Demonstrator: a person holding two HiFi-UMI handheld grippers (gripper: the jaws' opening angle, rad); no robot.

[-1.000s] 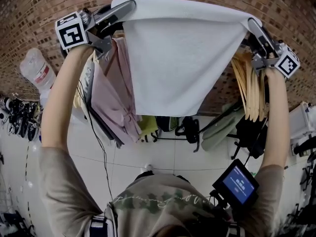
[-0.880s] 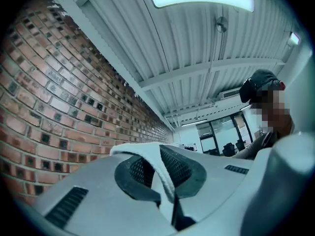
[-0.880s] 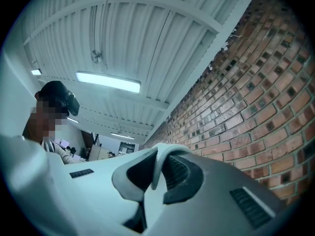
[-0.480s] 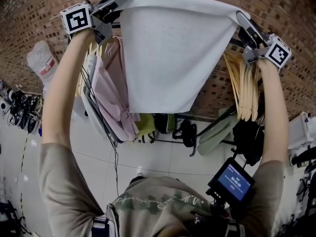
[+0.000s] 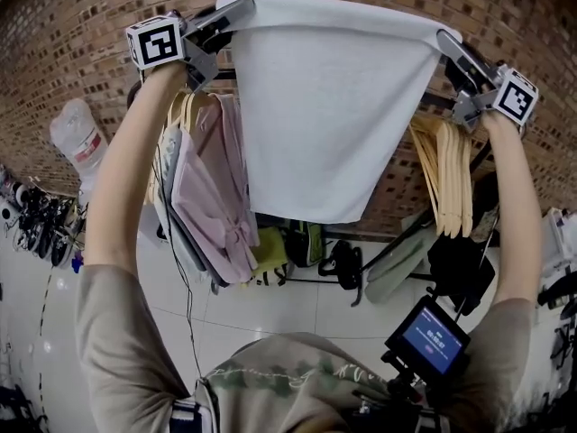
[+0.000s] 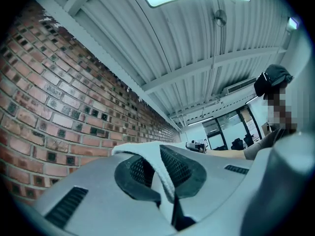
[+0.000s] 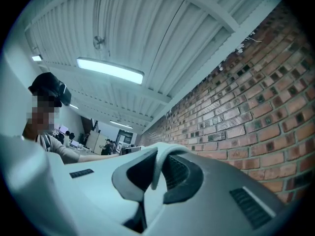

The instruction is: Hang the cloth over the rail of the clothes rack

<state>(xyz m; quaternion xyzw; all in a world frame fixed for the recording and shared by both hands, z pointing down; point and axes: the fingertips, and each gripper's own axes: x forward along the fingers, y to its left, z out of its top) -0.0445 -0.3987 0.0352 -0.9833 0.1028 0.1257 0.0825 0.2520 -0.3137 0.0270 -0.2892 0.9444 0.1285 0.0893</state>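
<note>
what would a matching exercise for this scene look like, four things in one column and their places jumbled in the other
Things:
1 white cloth
2 pink garment
3 wooden hangers
4 blue screen

Places:
a hanging below the right gripper
b hanging below the left gripper
c pinched at its top corners in both grippers' jaws
d bottom right of the head view

Pairs: 1-c, 2-b, 3-a, 4-d

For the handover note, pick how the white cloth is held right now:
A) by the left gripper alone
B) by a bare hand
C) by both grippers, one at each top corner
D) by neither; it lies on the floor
C: the left gripper and the right gripper are each shut on a top corner of the cloth, which hangs spread between them.
</note>
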